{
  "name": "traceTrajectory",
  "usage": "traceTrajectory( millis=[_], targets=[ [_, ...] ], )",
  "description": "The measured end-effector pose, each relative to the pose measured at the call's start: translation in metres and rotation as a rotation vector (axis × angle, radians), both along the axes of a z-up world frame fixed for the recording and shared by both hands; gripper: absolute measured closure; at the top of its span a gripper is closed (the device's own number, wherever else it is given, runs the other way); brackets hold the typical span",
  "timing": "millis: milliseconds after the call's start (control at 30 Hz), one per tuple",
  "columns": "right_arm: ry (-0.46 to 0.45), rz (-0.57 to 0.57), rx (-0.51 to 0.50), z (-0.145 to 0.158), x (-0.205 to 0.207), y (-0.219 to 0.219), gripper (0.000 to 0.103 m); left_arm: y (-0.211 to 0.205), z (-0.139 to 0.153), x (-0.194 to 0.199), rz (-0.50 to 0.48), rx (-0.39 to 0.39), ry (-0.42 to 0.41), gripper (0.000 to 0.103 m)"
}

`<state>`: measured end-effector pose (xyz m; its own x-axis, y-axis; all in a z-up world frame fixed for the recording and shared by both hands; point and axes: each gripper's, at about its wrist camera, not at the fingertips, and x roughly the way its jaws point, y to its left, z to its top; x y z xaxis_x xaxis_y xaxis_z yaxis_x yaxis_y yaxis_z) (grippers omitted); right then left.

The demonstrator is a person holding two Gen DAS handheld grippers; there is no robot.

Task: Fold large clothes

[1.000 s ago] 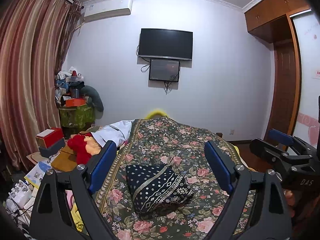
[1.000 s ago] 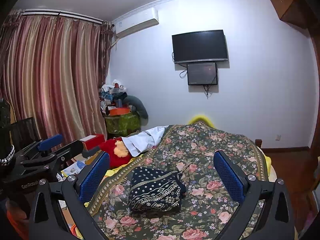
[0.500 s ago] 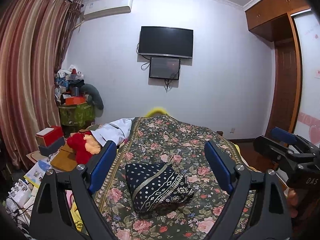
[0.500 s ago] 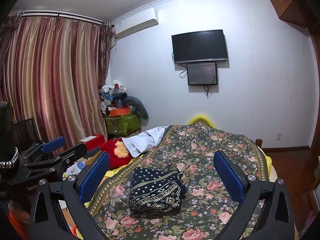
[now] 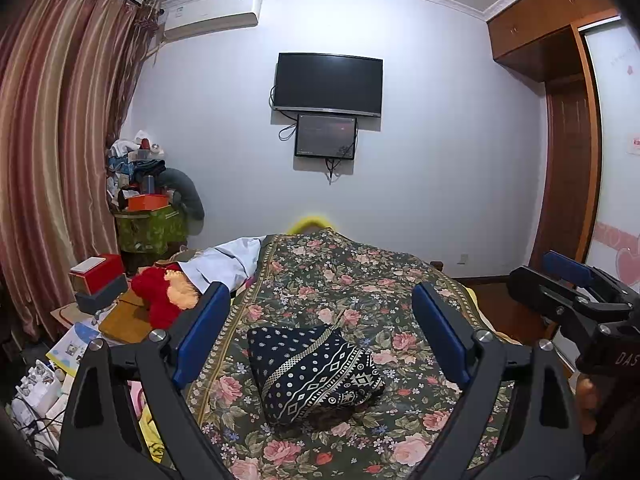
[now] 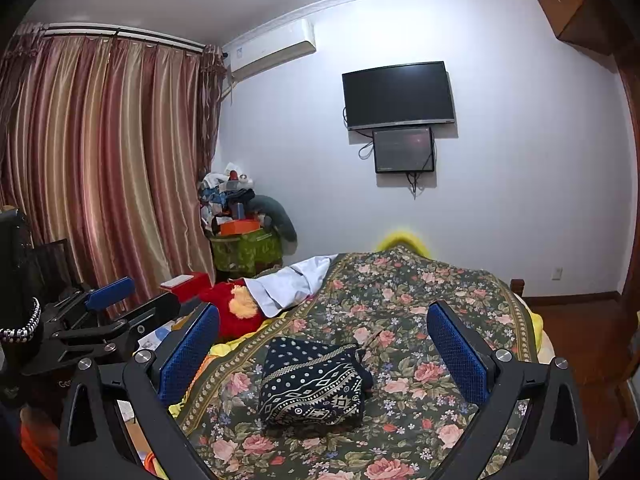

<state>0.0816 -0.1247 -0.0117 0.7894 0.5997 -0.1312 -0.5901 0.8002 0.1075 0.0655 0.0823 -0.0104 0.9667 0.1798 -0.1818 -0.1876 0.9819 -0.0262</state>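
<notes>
Left gripper (image 5: pixel 320 332) drifted slightly, both grippers wide apart, empty, right gripper (image 6: pixel 322 354) above folded garment (image 6: pixel 314 384) on bed (image 6: pixel 420 292)

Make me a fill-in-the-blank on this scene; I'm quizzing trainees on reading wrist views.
1. The folded navy garment lies on the ____ bedspread.
2. Both the left gripper and right gripper have their jaws ____.
3. The red plush toy lies to the ____ of the bedspread.
4. The TV hangs ____ the smaller screen.

Missing words: floral; open; left; above
</notes>
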Motion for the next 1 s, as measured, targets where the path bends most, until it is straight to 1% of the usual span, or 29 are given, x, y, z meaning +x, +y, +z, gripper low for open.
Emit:
traceTrajectory(
  millis=[300,433,667,1000],
  targets=[
    [-0.001,-0.007,0.008,0.0024,-0.0027,0.0012,0.000,-0.0011,0.0030,-0.0030,-0.002,-0.005,-0.016,0.010],
    [-0.002,-0.009,0.008,0.0024,-0.0029,0.0012,0.000,-0.0002,0.0031,-0.0043,-0.022,-0.013,-0.015,0.010],
    [0.000,-0.016,0.014,0.0034,-0.0031,0.0015,0.000,0.0011,0.0043,-0.0054,-0.028,-0.031,-0.023,0.010],
    [0.001,-0.017,0.016,0.0048,-0.0025,0.0028,0.000,-0.0018,0.0033,-0.0049,-0.023,-0.019,-0.016,0.010]
  ],
)
